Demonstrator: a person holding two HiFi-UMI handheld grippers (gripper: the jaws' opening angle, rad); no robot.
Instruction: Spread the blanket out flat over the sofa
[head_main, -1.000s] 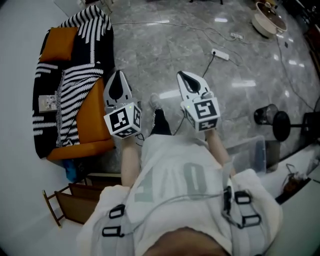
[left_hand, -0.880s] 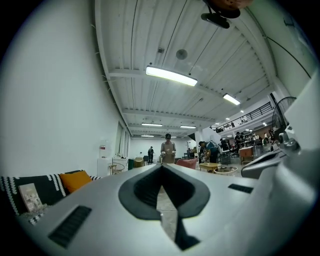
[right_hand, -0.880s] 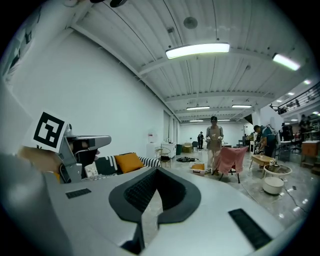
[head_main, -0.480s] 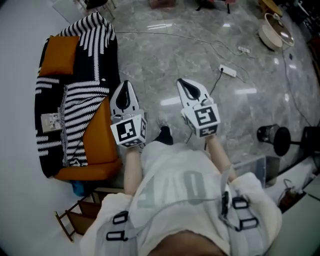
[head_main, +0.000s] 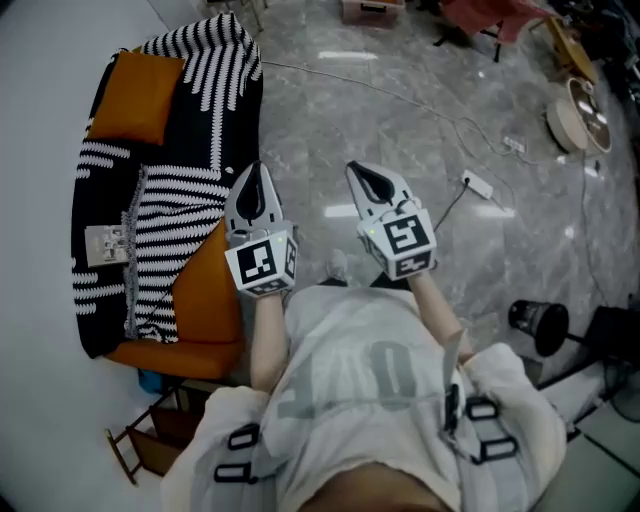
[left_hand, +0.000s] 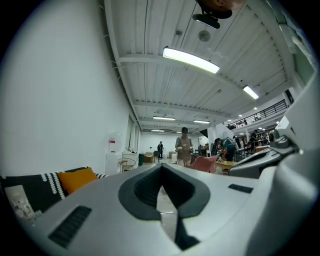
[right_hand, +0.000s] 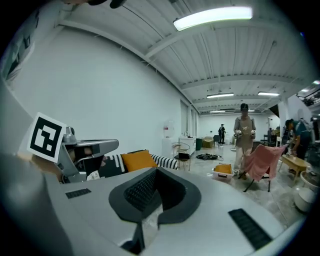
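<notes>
The black-and-white striped blanket (head_main: 160, 190) lies spread along the orange sofa (head_main: 205, 290) at the left of the head view. It covers most of the seat, and an orange cushion (head_main: 135, 95) rests on it at the far end. The sofa's near front corner shows bare orange. My left gripper (head_main: 256, 172) hangs shut and empty just right of the sofa's front edge. Beside it, my right gripper (head_main: 357, 170) is shut and empty over the floor. In the left gripper view the blanket (left_hand: 30, 190) and cushion (left_hand: 75, 179) sit low left. The right gripper view shows the cushion (right_hand: 137, 160) behind the left gripper (right_hand: 85, 147).
A power strip (head_main: 480, 185) and its cables lie on the grey marble floor to the right. There is a wooden rack (head_main: 150, 430) by the sofa's near end, a black stool (head_main: 535, 320) at right and a round pan (head_main: 580, 110) far right. A person (right_hand: 244, 135) stands beside a pink chair (right_hand: 262, 162).
Both grippers have travelled along the sofa's front, still shut and side by side. In the head view the sofa has slid down, and the power strip and pan have shifted right.
</notes>
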